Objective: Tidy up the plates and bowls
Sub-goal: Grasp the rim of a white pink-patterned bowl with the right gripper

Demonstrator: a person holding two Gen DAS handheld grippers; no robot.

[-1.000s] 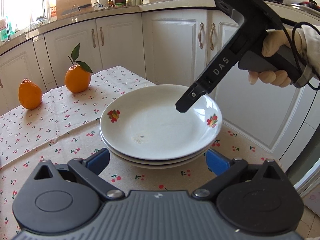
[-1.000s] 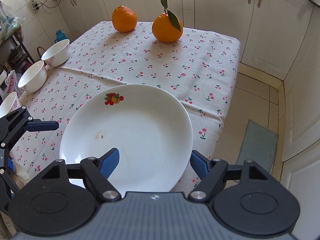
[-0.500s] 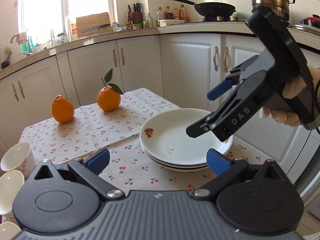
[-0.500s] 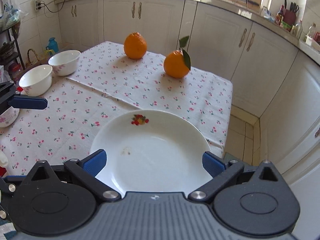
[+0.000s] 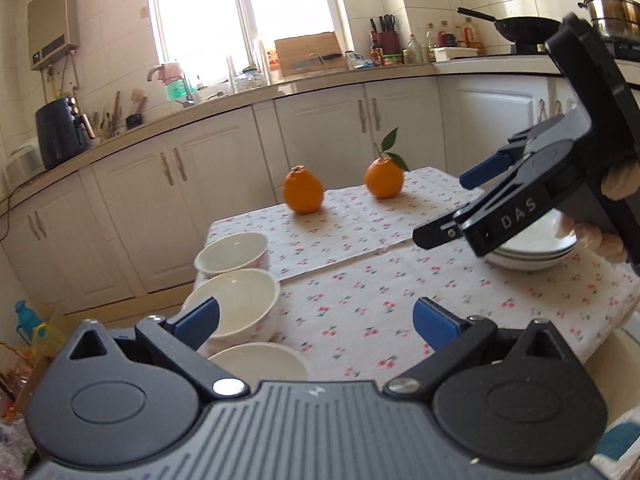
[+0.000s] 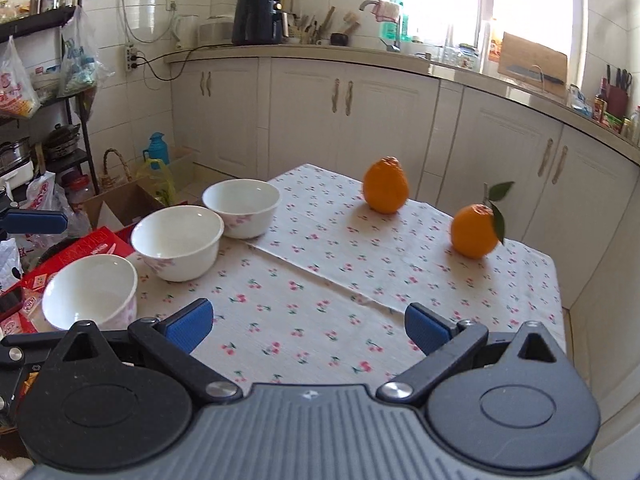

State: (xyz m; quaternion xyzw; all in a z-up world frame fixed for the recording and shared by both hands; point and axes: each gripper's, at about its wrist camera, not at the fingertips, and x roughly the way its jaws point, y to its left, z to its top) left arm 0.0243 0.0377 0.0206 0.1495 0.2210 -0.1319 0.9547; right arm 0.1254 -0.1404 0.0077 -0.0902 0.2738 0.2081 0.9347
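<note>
Plates [image 5: 532, 254] stacked at worktop's right edge. Three bowls [image 6: 177, 242] lined up along the left edge, unstacked. Both hand-held grippers, left [image 5: 316, 318] and right [image 6: 308, 322], wide open, empty. Next: pinch one bowl's rim squarely, nest gently.

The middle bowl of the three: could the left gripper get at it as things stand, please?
Probably yes. The left gripper is open and empty, and the middle bowl sits upright just ahead beside its left finger; nothing lies between, though neighbouring bowls crowd its sides.
</note>
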